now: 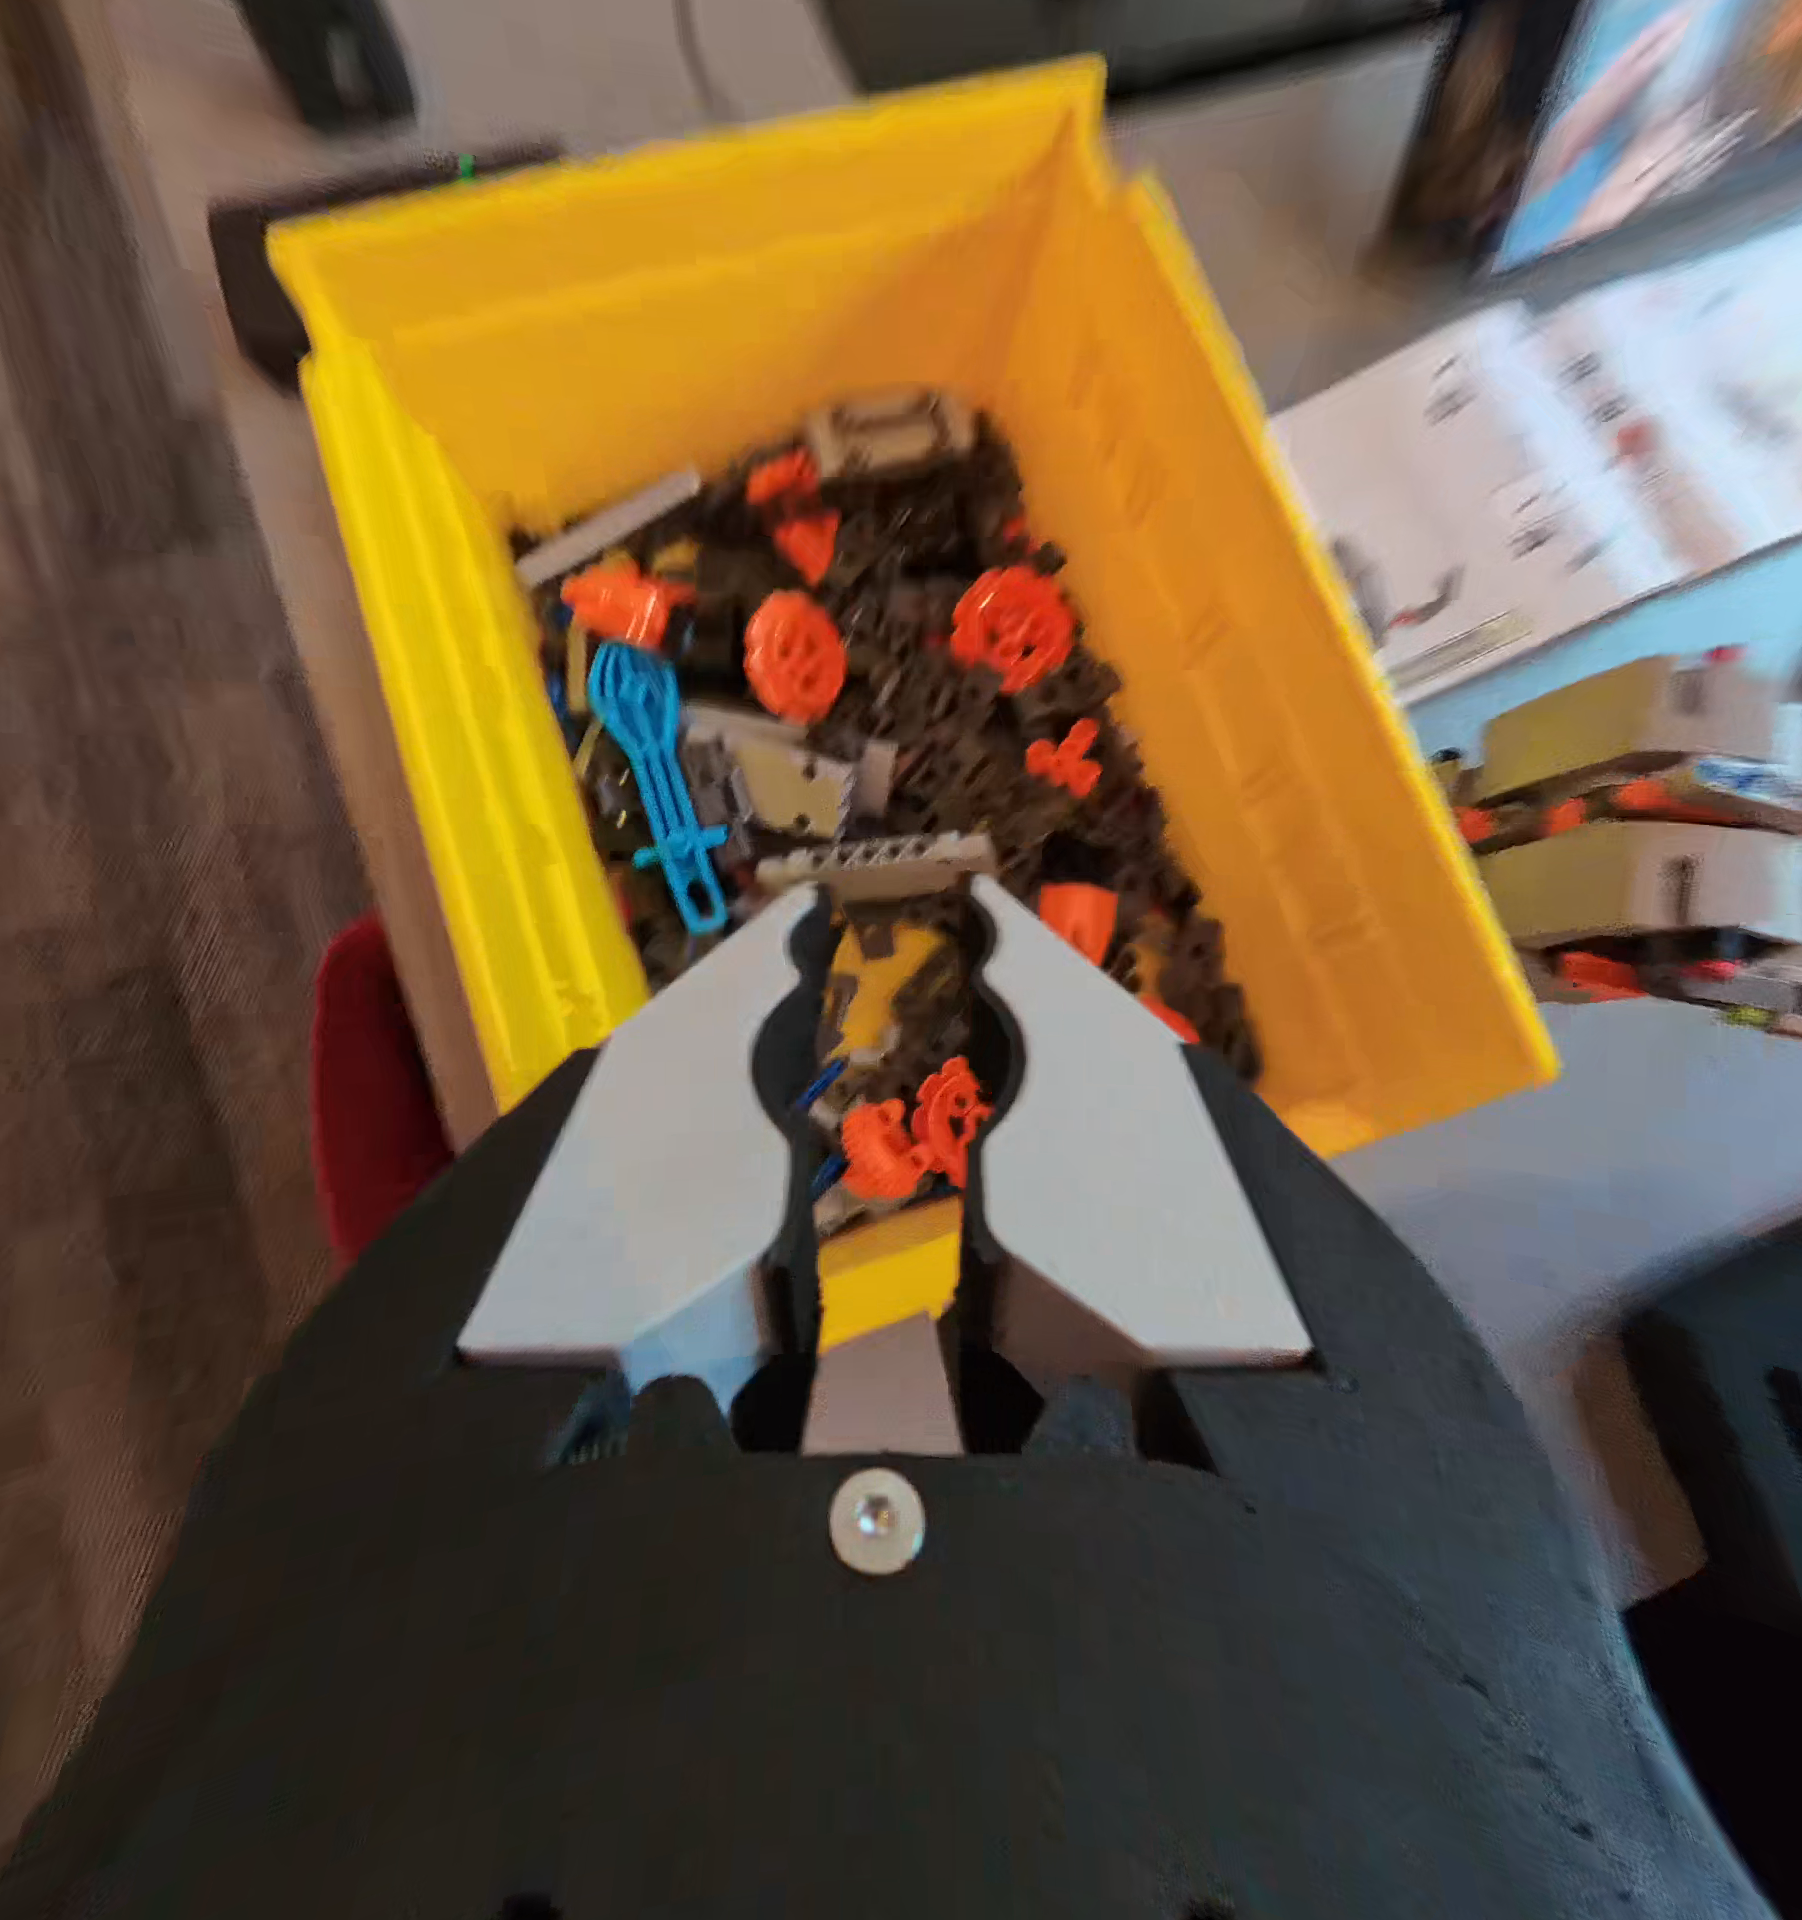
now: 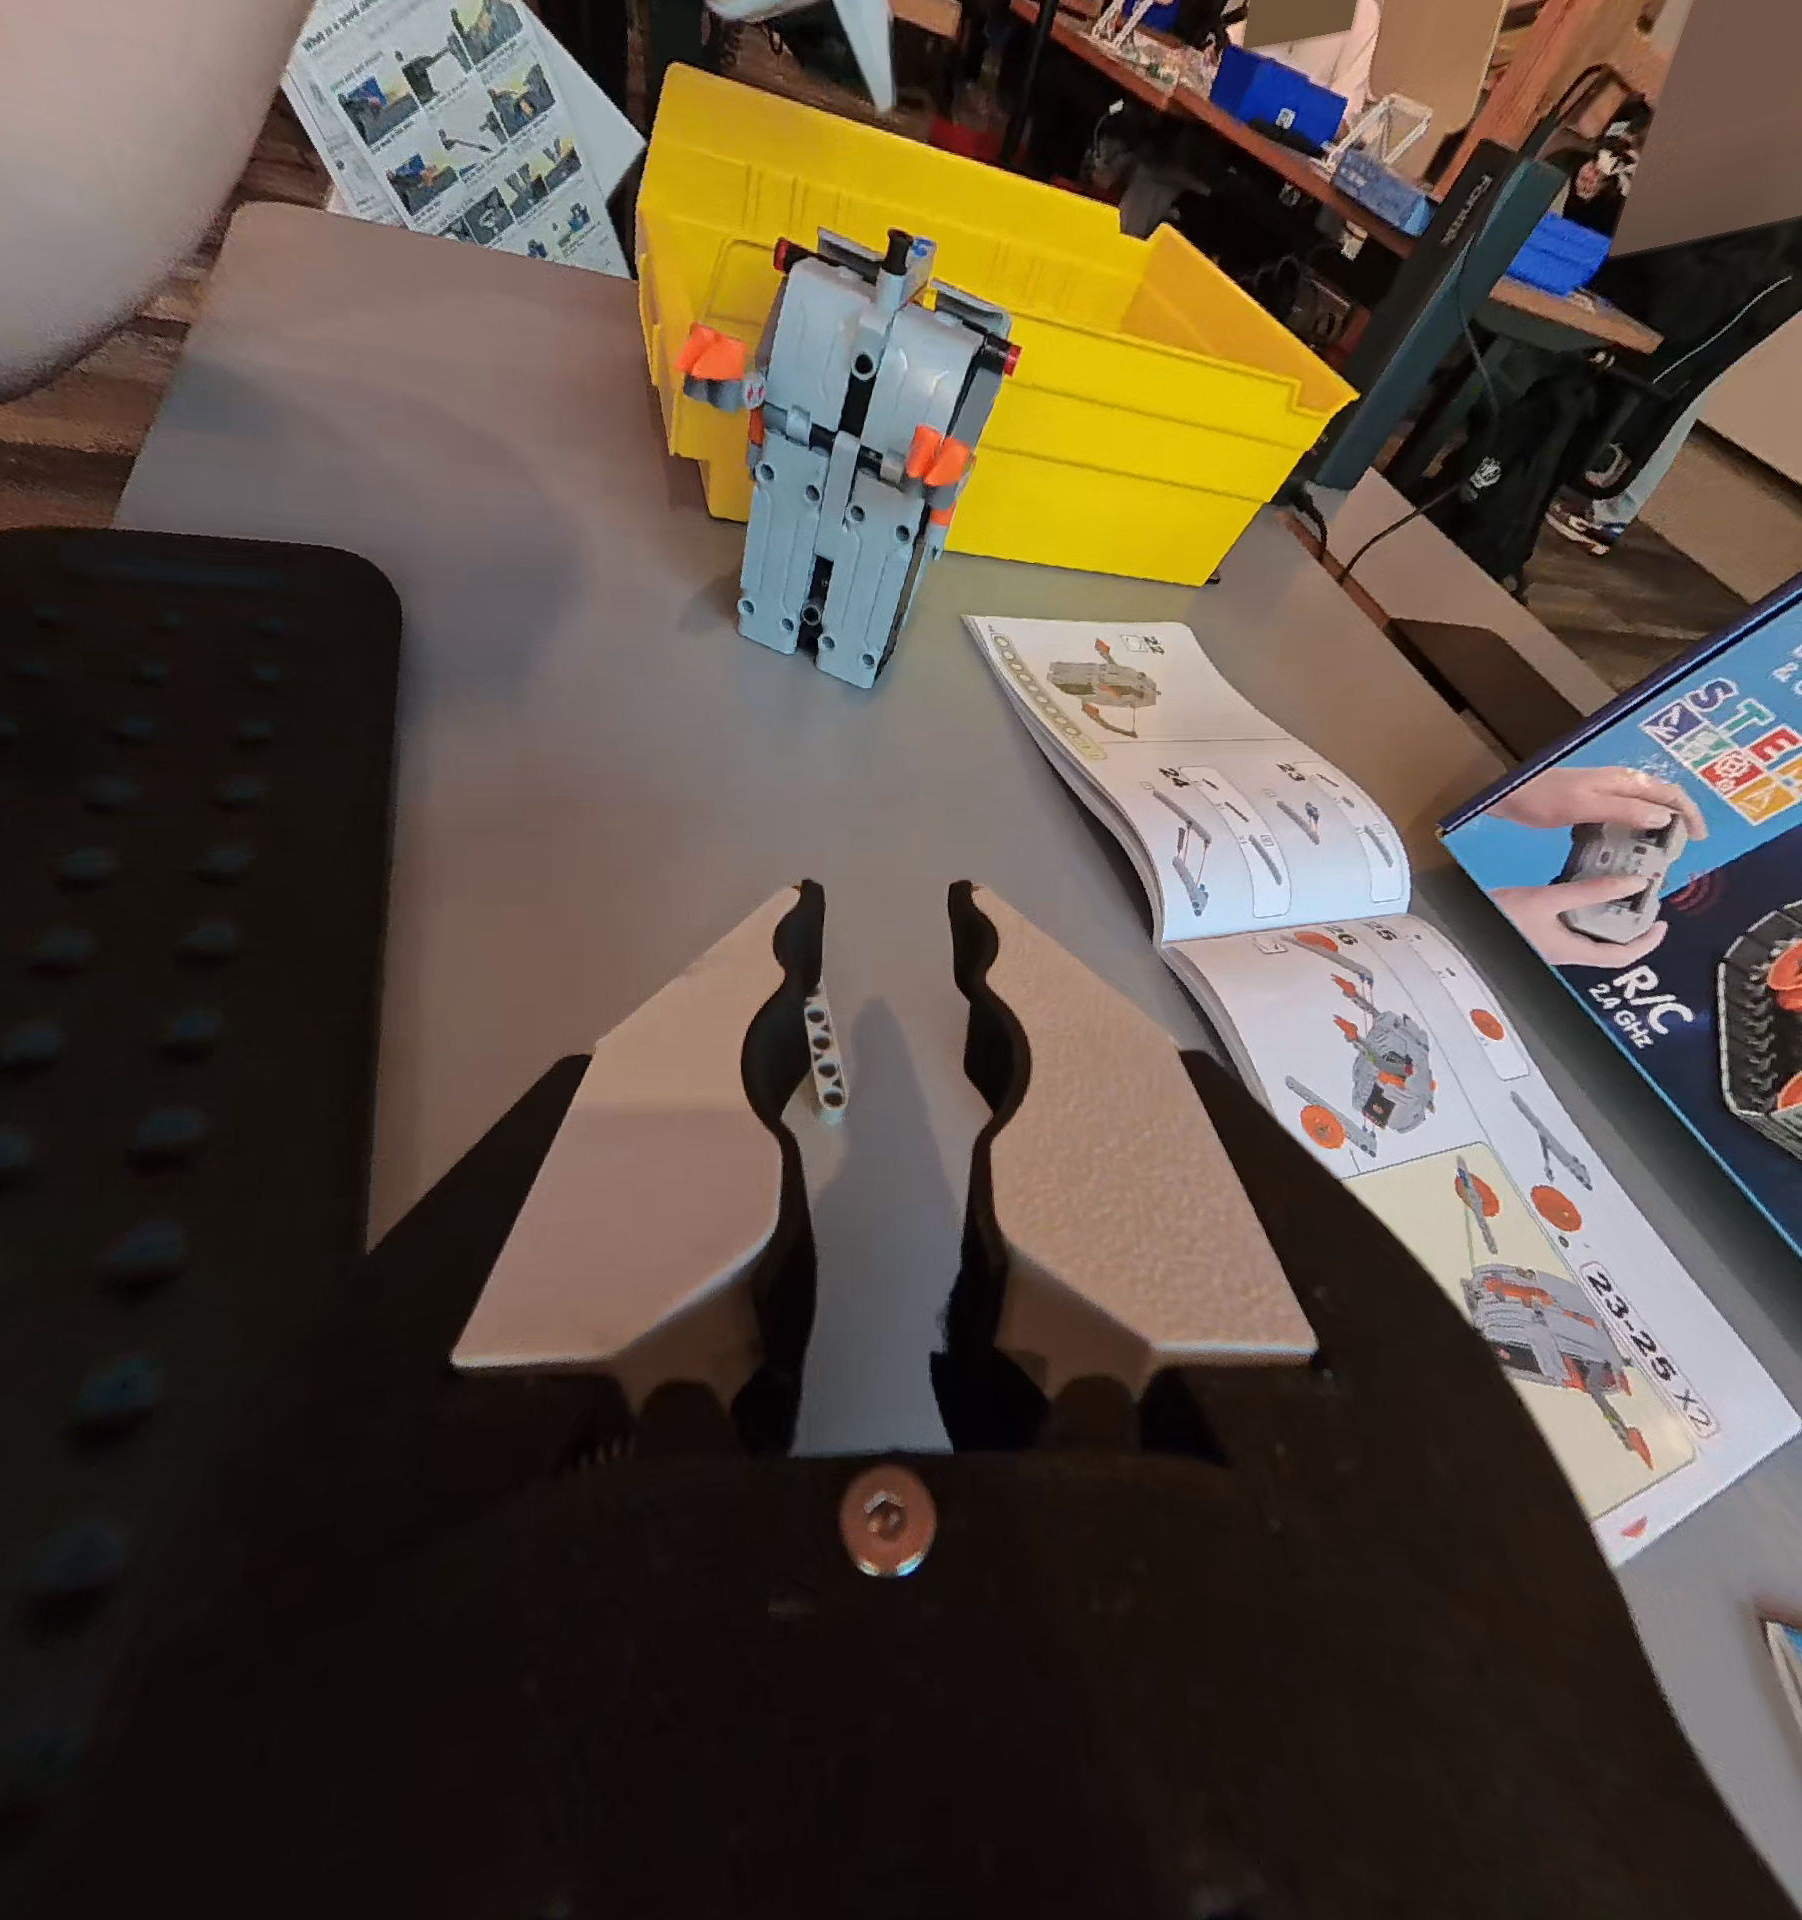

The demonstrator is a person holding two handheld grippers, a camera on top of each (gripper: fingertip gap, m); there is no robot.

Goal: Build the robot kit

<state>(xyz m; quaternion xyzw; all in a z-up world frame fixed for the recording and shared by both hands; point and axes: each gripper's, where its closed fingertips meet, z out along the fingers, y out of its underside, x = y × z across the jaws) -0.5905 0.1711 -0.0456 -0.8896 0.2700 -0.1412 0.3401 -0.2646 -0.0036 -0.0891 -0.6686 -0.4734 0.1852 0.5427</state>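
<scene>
Fingers of the left gripper (image 1: 895,894) stand parted with a narrow gap and nothing between them, pointing down into a yellow bin (image 1: 731,312) from over its near rim. Right at the tips lies a grey holed beam (image 1: 876,854); to their left is a blue lattice piece (image 1: 658,758), and farther in are orange wheels (image 1: 793,655) on a heap of dark small parts. This view is blurred, so finer pieces cannot be told. Right of the bin lie an open instruction booklet (image 1: 1562,457) and a grey-and-orange model (image 1: 1645,831) seen side-on.

The right gripper (image 2: 884,891) hangs low over the grey table (image 2: 564,790), its fingers apart and empty. A small white holed beam (image 2: 824,1055) lies on the table just inside the left finger; whether it touches the finger cannot be told. Ahead, well apart, the grey brick-built model (image 2: 855,468) stands upright against the near wall of the yellow bin (image 2: 1136,436). The open instruction booklet (image 2: 1292,935) lies to the right, a blue product box (image 2: 1707,883) beyond it, and a black studded mat (image 2: 149,935) to the left.
</scene>
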